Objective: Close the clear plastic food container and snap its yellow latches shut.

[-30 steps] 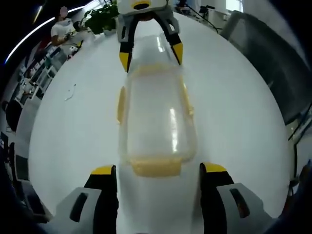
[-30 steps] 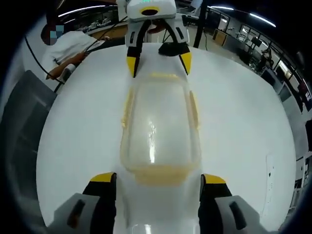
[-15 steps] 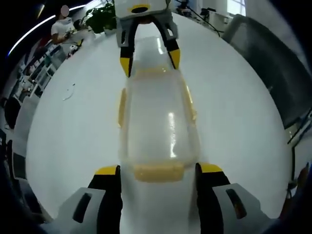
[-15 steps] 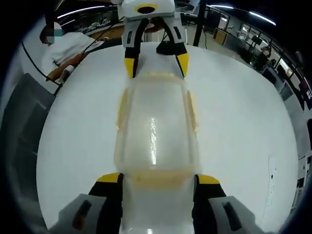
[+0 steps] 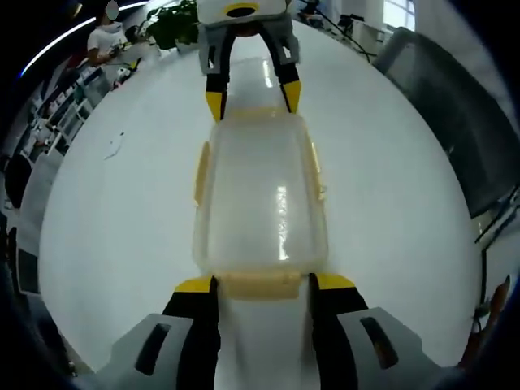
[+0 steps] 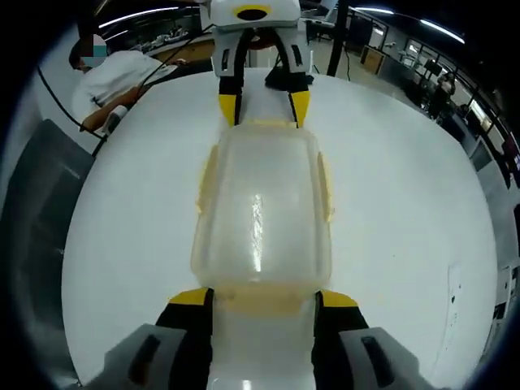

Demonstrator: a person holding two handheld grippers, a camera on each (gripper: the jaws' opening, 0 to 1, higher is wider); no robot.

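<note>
Where jaws flank, latch (image 5: 258, 284) seemingly unsnapped.

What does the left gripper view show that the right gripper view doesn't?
The left gripper view alone shows a potted plant past the table's far edge and a small scrap lying on the table. The right gripper view alone shows a person in a white shirt leaning at the table and a dark object behind the far gripper. Both show the clear container with yellow latches, a gripper at each end.
</note>
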